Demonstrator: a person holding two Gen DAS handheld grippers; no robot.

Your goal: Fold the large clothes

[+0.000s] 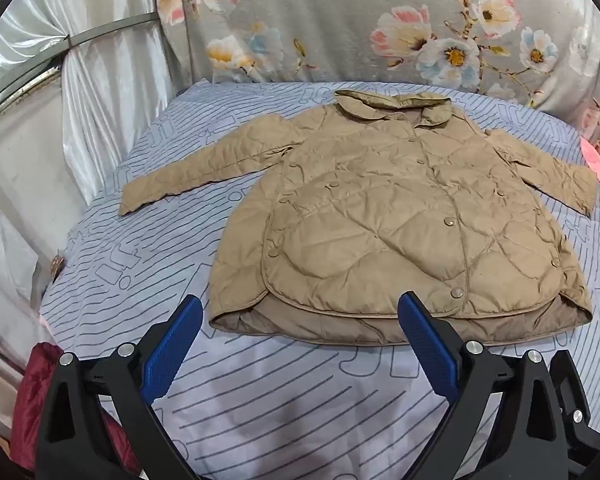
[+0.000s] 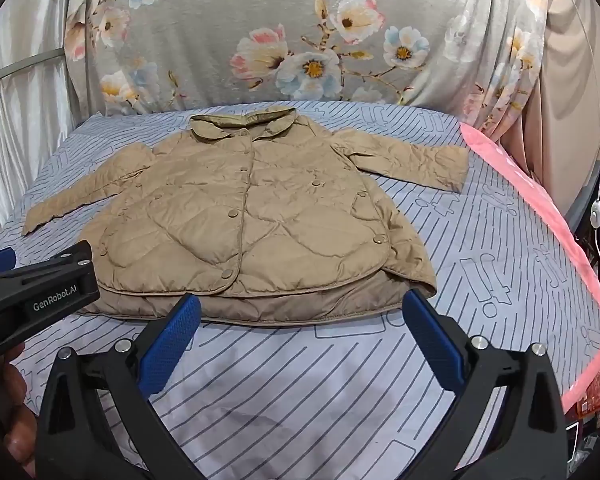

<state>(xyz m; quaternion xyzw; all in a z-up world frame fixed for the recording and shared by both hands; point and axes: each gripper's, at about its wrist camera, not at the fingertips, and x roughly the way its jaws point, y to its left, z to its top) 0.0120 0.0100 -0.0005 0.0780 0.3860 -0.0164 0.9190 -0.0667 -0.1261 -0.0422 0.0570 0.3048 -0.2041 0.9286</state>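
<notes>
A tan quilted jacket (image 1: 380, 216) lies flat and face up on the bed, snaps fastened, collar at the far side, both sleeves spread outward. The right wrist view shows the same jacket (image 2: 252, 216). My left gripper (image 1: 300, 312) hovers open just short of the jacket's near hem, its blue pads wide apart with nothing between them. My right gripper (image 2: 300, 312) is likewise open above the sheet in front of the hem, holding nothing. The left gripper's black body (image 2: 36, 292) shows at the left edge of the right wrist view, with a hand below it.
The bed carries a pale blue striped sheet (image 1: 300, 392). A floral grey cloth (image 1: 340, 20) hangs behind it and silvery curtains (image 1: 100, 100) at the left. A pink blanket (image 2: 540, 220) runs along the bed's right edge. A dark red garment (image 1: 36, 392) lies at the near left.
</notes>
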